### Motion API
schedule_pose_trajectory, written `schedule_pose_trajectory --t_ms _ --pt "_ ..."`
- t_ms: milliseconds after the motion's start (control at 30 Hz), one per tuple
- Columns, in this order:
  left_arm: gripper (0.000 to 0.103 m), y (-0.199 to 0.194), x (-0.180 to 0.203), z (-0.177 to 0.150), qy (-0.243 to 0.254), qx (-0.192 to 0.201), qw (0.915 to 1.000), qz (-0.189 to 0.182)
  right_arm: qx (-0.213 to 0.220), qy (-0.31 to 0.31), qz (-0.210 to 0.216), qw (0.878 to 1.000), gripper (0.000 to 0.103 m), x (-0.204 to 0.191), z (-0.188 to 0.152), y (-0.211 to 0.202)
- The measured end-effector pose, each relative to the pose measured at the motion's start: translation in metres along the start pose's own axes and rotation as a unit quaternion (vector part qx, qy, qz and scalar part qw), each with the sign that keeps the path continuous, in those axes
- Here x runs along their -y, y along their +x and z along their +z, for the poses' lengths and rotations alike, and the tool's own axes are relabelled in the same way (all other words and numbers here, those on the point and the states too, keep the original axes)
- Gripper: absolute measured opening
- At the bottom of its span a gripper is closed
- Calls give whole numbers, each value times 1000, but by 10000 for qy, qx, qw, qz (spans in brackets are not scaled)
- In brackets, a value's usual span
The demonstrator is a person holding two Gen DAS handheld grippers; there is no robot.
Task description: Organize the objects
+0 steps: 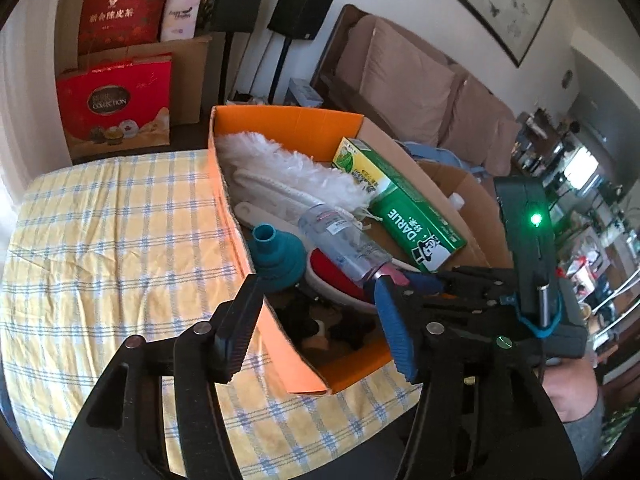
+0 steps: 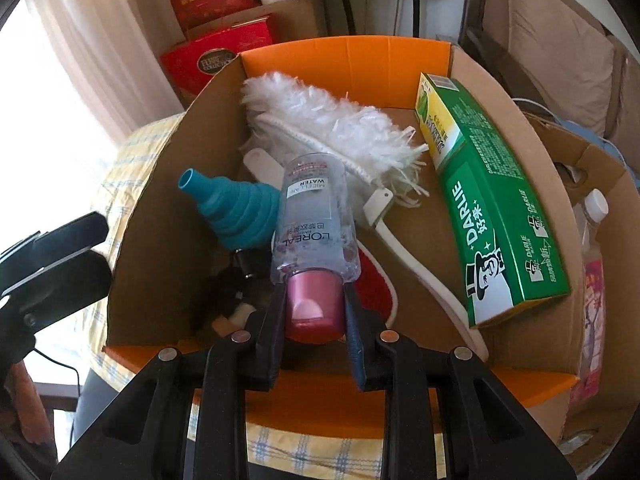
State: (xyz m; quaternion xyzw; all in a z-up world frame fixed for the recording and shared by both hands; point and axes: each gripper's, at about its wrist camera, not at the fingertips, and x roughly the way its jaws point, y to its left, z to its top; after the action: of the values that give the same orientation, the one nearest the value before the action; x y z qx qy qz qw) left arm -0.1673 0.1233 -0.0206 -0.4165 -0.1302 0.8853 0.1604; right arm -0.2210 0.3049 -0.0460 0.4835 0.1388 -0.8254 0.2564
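An orange cardboard box stands on the checked tablecloth. My right gripper is shut on the pink cap of a clear L'Oreal micellar water bottle, held over the box. In the left wrist view the bottle lies across the box with my right gripper at its cap. Inside lie a white duster, a teal funnel and a green Darlie carton. My left gripper is open, its fingers astride the box's near left wall.
A yellow checked tablecloth covers the table left of the box. Red gift bags and cardboard boxes stand behind. A brown sofa is at the right. A second open cardboard box with a bottle stands to the right.
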Motion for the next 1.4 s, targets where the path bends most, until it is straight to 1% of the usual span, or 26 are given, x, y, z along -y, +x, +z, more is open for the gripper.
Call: schedule_pose_trajectory --t_ms 67,100,133,200,267,333,400,467,500,533,567,600,633,700,967,1100,1267,1333,1400 --pt "59 -3 1 -1 53 26 10000 73 22 -1 -51 10000 27 0 0 -3" --pt "62 -4 2 -2 74 34 9999 90 49 -4 -87 10000 27 0 0 -5" --pt "65 -6 2 -2 87 41 9999 105 86 -4 -106 9999 32 0 -1 -9" --pt "66 -9 3 -3 109 50 9998 149 179 24 -112 9998 37 -1 0 -14" --pt "70 -12 3 -3 132 63 9997 212 268 66 -112 9996 39 -2 -1 -21" --pt "79 -16 2 -4 130 87 9996 243 373 117 -102 9992 44 -2 -2 -29" --pt "81 -20 0 -5 110 116 9994 292 504 151 -106 9986 45 -2 -5 -39" --pt "90 -24 -2 -5 83 129 9993 341 664 191 -95 9976 51 -5 -7 -49" --pt "96 -26 -4 -6 59 157 9992 372 739 203 -115 9970 58 -7 -9 -53" --pt "98 -28 -5 -8 45 178 9991 389 826 207 -164 9962 64 -9 -11 -58" --pt "99 -31 -7 -9 23 202 9989 417 908 202 -219 9954 66 -11 -13 -62" --pt "101 -33 -8 -10 8 212 9988 445 974 207 -247 9947 72 -13 -16 -66" --pt "102 -35 -10 -11 -3 220 9986 474 1036 225 -254 9940 76 -15 -18 -68" --pt "103 -38 -13 -13 -19 221 9982 564 1097 252 -223 9934 79 -18 -20 -71" --pt "103 -55 -21 -22 -5 248 9959 871 1165 101 -258 9928 87 -36 -30 -75" --pt "103 -67 -25 -27 -74 325 9952 915 1220 88 -247 9922 88 -43 -36 -77" --pt "103 -75 -30 -34 -106 315 9941 1028 1309 81 -293 9909 94 -54 -43 -81" --pt "103 -79 -32 -38 -153 324 9940 1035 1369 119 -290 9901 101 -58 -47 -84" --pt "103 -82 -35 -43 -196 333 9935 1073 1428 166 -254 9893 103 -60 -51 -87"
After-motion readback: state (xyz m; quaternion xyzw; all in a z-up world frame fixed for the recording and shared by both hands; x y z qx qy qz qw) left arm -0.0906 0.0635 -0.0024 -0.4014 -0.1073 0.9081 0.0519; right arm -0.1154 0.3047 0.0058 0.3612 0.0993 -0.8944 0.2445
